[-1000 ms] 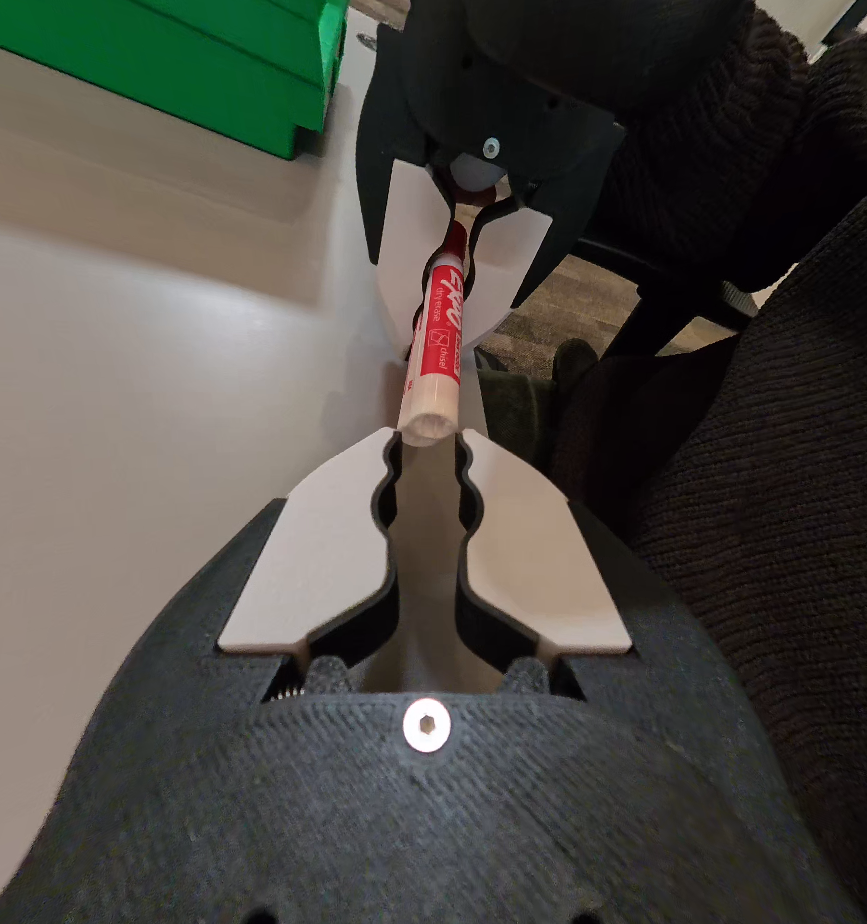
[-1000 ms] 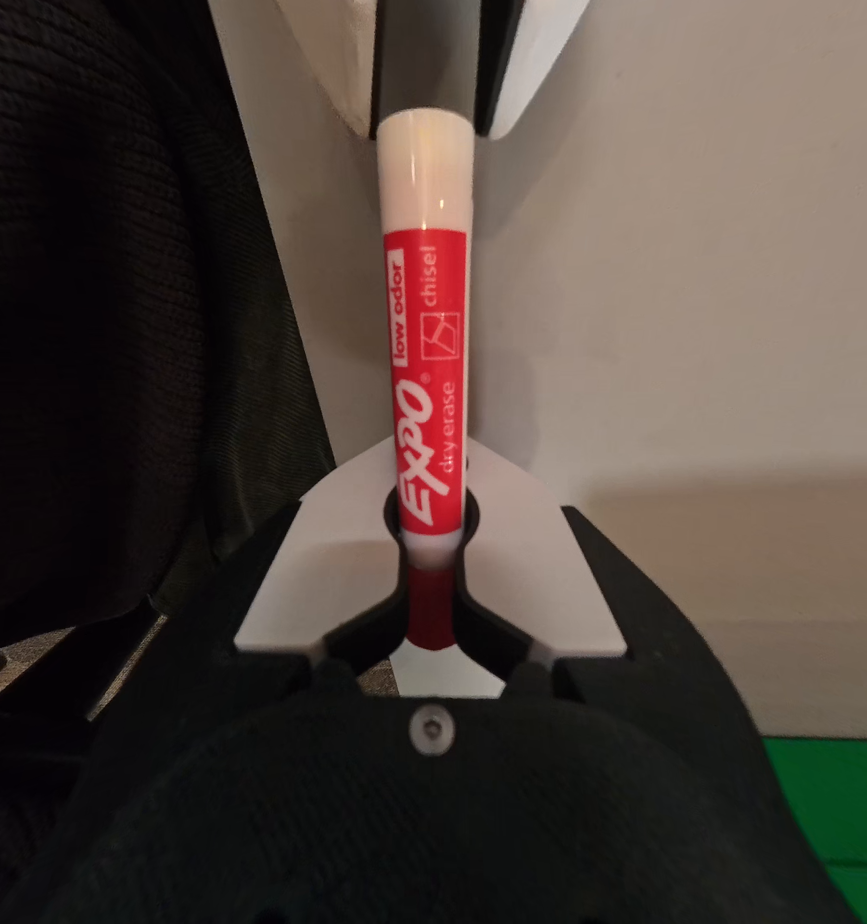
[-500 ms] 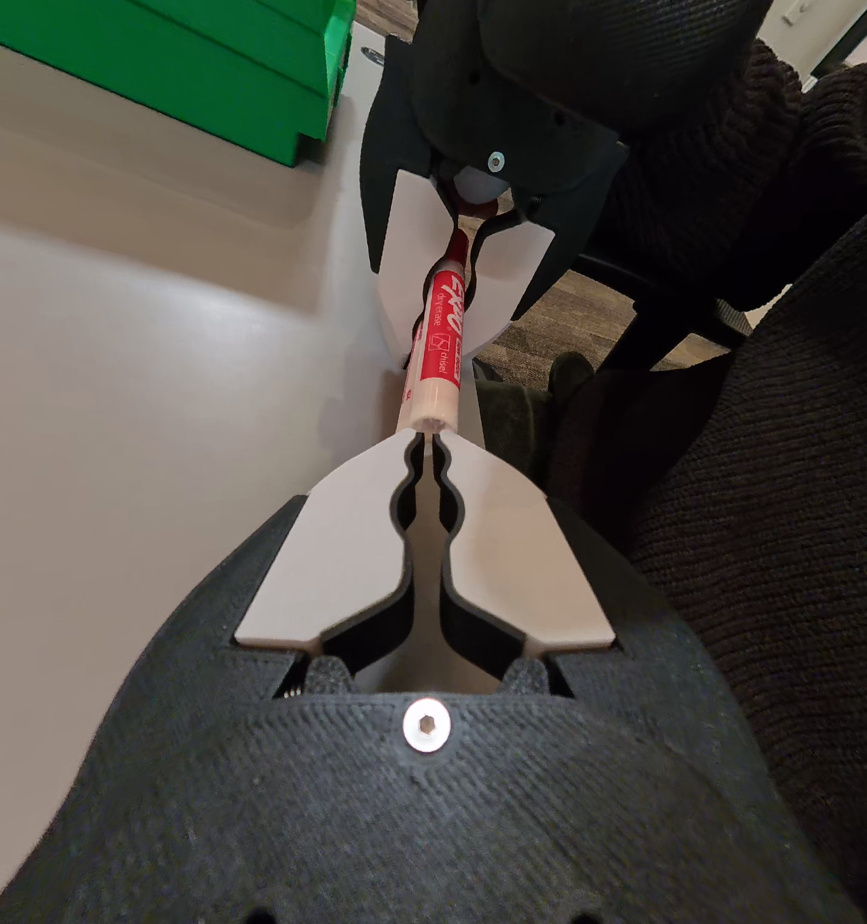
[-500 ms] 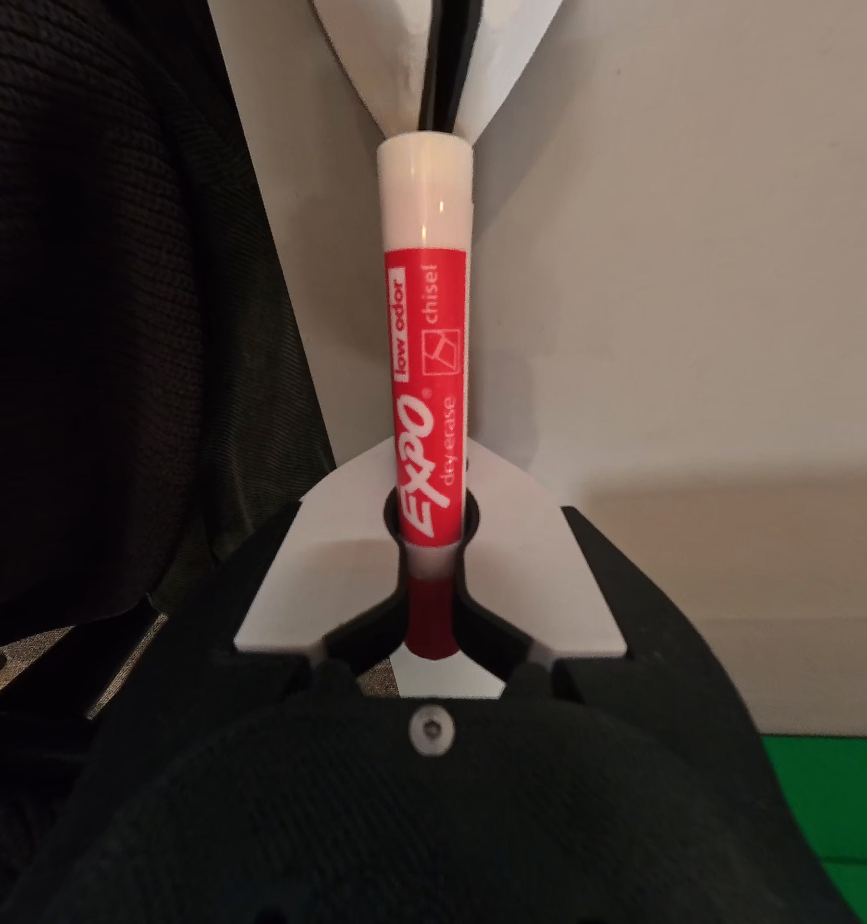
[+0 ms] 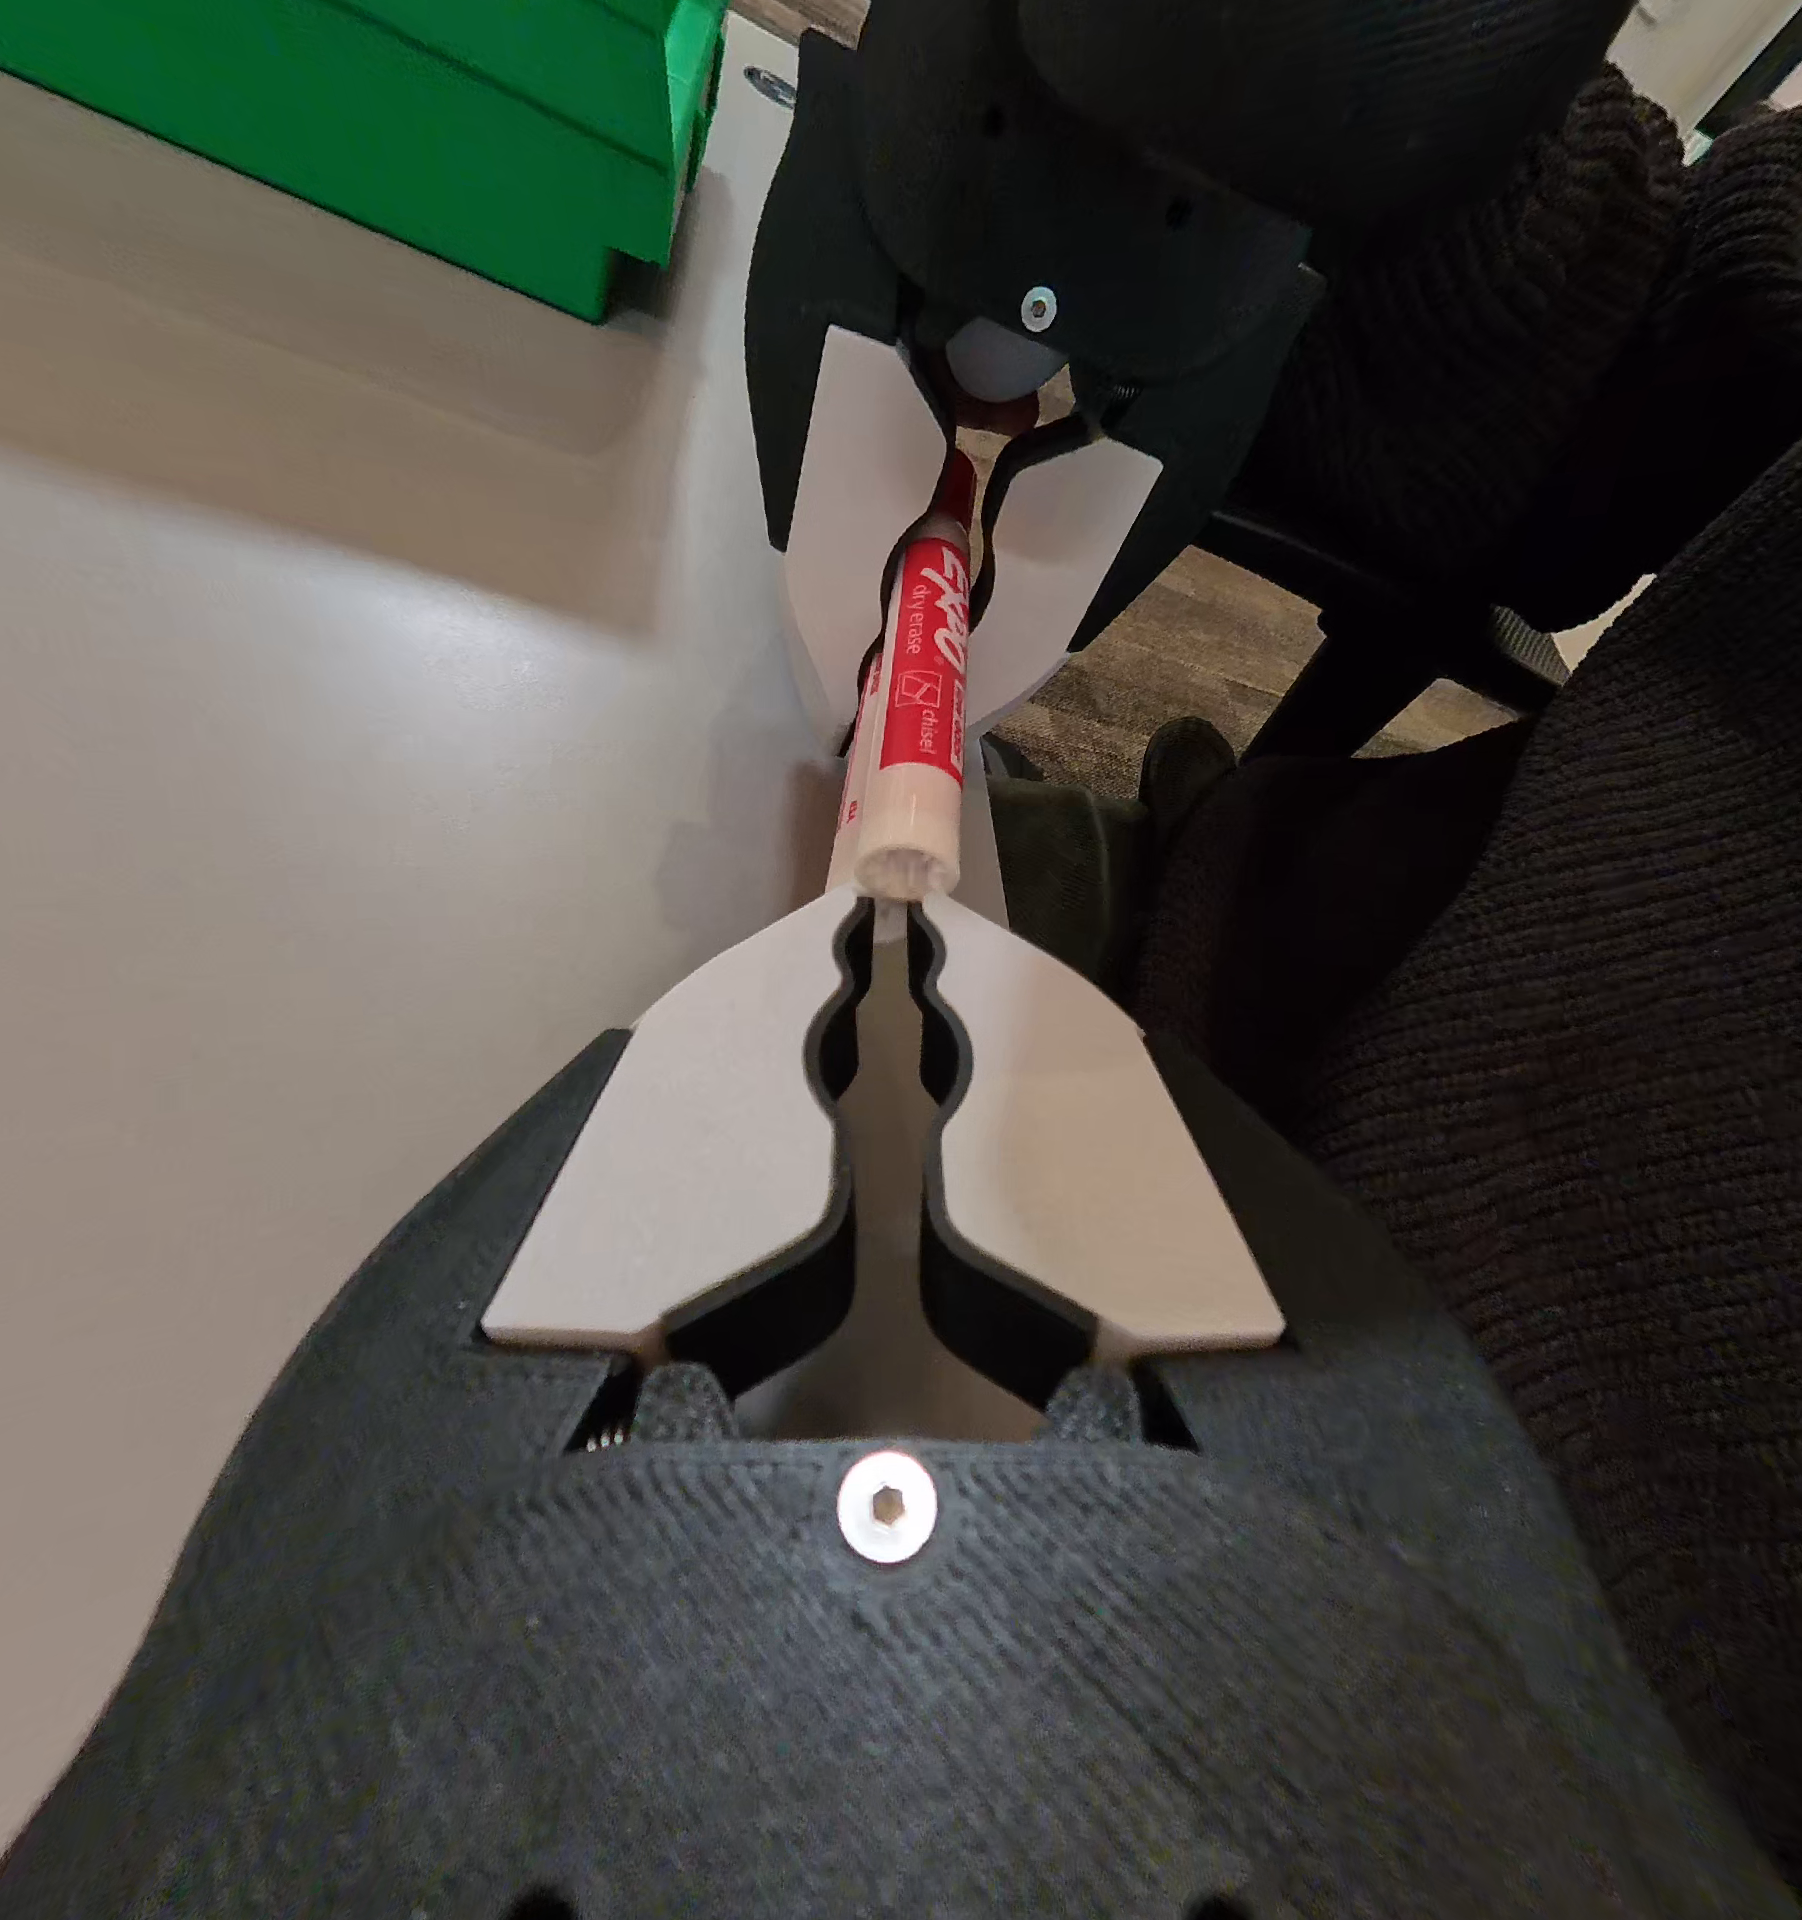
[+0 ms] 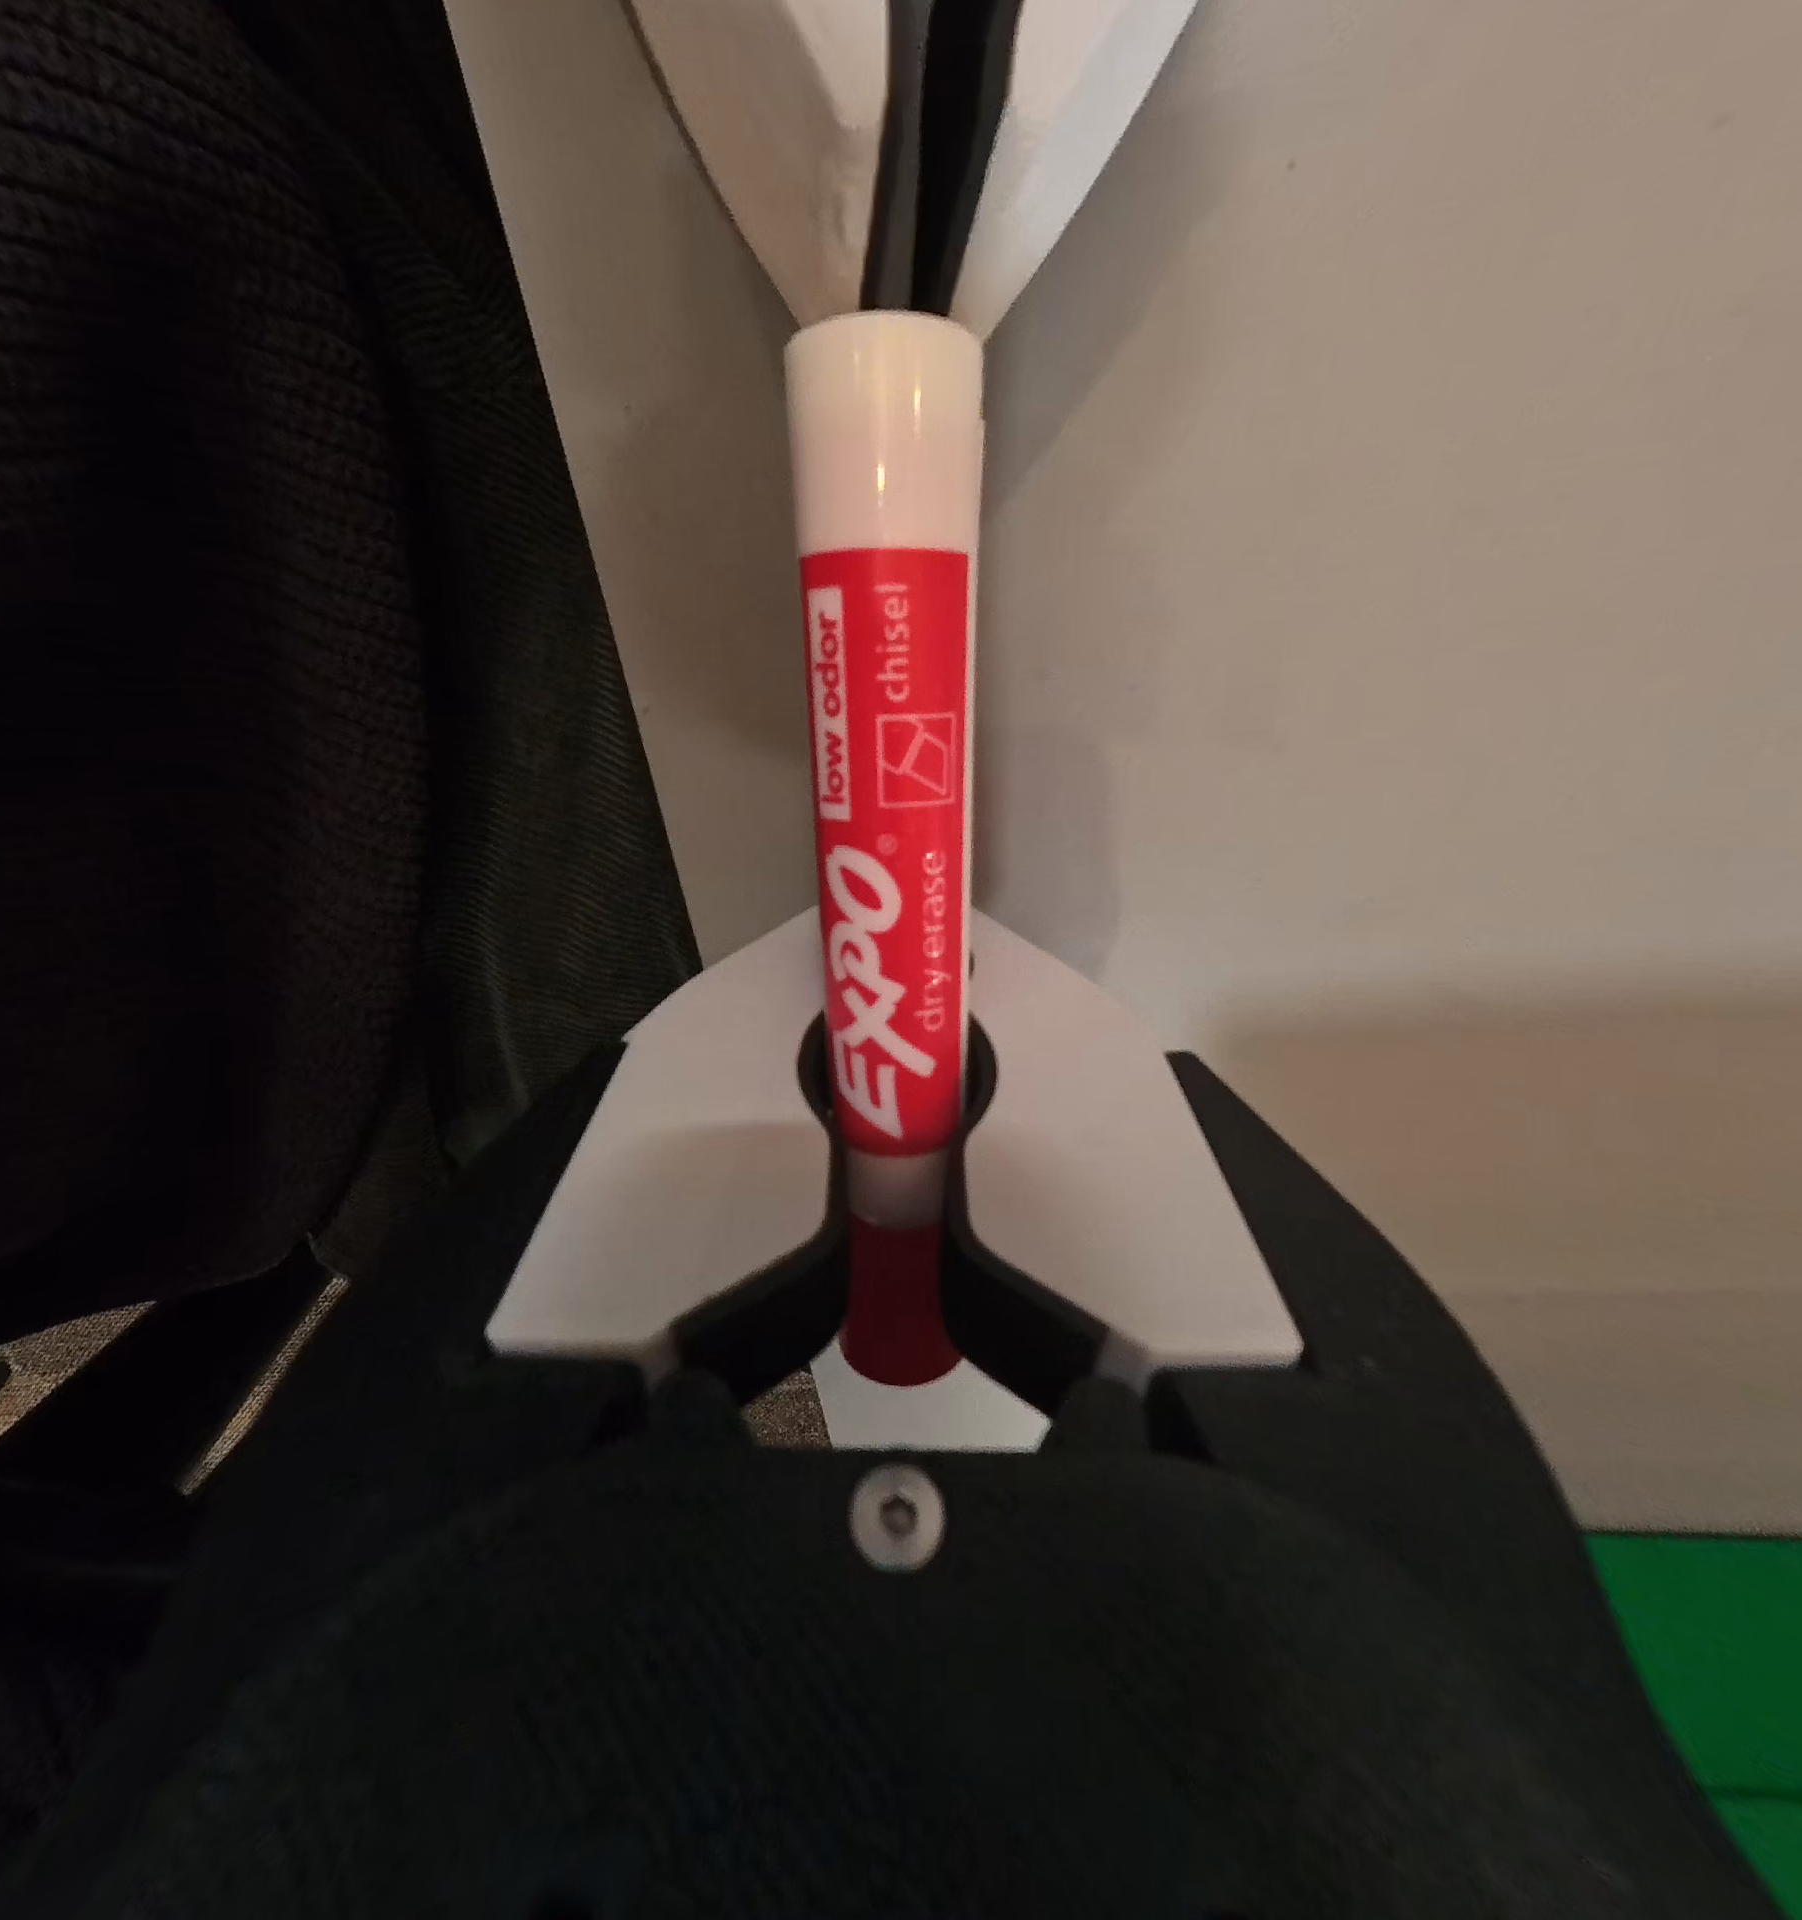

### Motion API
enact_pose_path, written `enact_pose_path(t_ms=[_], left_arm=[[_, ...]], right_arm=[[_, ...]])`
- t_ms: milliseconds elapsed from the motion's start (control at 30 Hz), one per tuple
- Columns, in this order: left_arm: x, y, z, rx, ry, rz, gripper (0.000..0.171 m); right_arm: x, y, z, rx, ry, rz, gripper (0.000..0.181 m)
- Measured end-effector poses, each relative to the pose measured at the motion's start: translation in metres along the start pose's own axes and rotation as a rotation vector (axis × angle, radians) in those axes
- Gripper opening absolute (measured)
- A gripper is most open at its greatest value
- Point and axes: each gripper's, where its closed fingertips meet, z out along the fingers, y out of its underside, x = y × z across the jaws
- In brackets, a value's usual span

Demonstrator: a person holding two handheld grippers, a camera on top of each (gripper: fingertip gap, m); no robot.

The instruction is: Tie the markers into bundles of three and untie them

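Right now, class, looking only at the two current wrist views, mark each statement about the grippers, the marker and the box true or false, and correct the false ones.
1. The jaws of the right gripper are clamped on the marker. True.
2. The marker's label is blue. False: it is red, with a white end.
3. The tips of the left gripper are at the marker's white end. True.
4. The green box sits between the two grippers. False: it stands off to one side on the table; only the marker spans the gap between the grippers.
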Motion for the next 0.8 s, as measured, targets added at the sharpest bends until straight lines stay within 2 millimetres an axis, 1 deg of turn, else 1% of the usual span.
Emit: enact_pose_path(t_ms=[167,367,600,800], left_arm=[[-0.002,0.005,-0.004,-0.023,0.017,-0.014,0.009],[0.003,0.007,0.001,-0.035,0.029,0.000,0.009],[0.006,0.001,-0.001,-0.003,0.048,-0.004,0.009],[0.009,0.002,0.002,-0.011,0.055,0.001,0.009]], right_arm=[[0.000,0.000,-0.001,0.002,0.001,0.002,0.015],[0.000,0.000,-0.001,0.002,0.000,0.001,0.015],[0.000,0.000,0.000,0.000,-0.001,0.002,0.015],[-0.001,0.000,0.000,-0.005,0.007,-0.010,0.014]])
